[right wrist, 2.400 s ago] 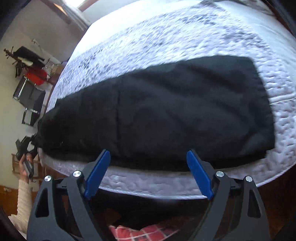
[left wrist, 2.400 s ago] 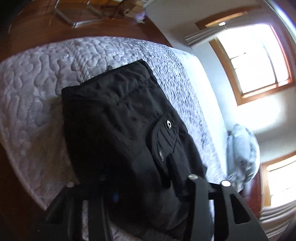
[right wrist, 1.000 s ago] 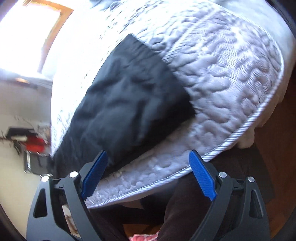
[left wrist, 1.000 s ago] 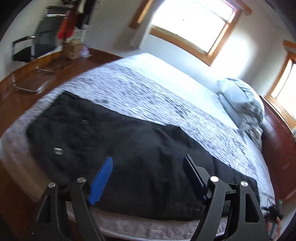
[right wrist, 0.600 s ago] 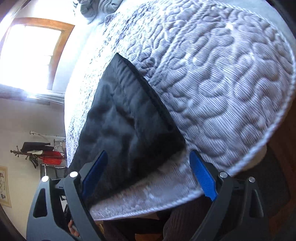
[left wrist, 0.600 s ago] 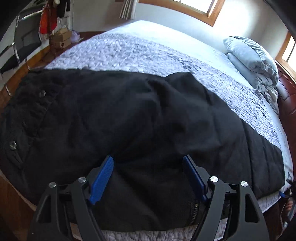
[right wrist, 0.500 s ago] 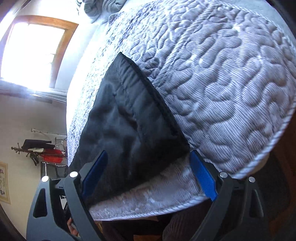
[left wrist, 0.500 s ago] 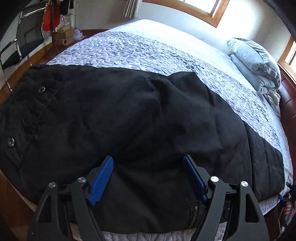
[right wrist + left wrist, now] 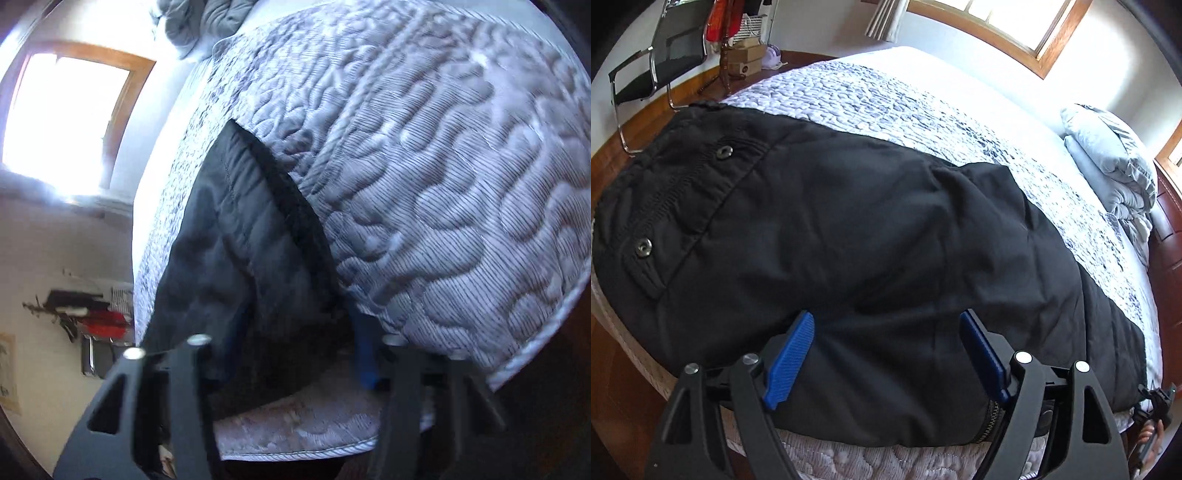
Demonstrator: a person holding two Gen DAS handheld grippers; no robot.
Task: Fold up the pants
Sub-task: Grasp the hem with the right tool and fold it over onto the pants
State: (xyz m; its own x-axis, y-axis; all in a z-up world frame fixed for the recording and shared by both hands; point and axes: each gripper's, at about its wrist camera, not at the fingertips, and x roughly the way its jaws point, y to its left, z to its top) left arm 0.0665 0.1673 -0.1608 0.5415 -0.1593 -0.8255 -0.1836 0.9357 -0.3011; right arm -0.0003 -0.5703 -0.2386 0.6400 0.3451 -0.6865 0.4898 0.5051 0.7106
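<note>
Black pants (image 9: 849, 236) lie stretched along the near edge of a bed with a grey quilted cover (image 9: 886, 107), waistband with snaps at the left. My left gripper (image 9: 886, 354) is open, its blue pads low over the pants' near edge by a zipper. In the right wrist view the pants' leg hem (image 9: 251, 251) lies on the quilt (image 9: 443, 184). My right gripper (image 9: 299, 354) has its jaws either side of the hem corner, narrower than before; the view is blurred and one pad is hidden by fabric.
A folded grey duvet (image 9: 1108, 162) lies at the head of the bed. A black chair (image 9: 657, 62) and boxes stand on the wooden floor at the far left. Windows are bright behind. The bed's edge (image 9: 535, 339) drops to dark floor.
My left gripper has moved closer and lower over the pants. My right gripper has moved onto the hem corner and its jaws have narrowed around the fabric.
</note>
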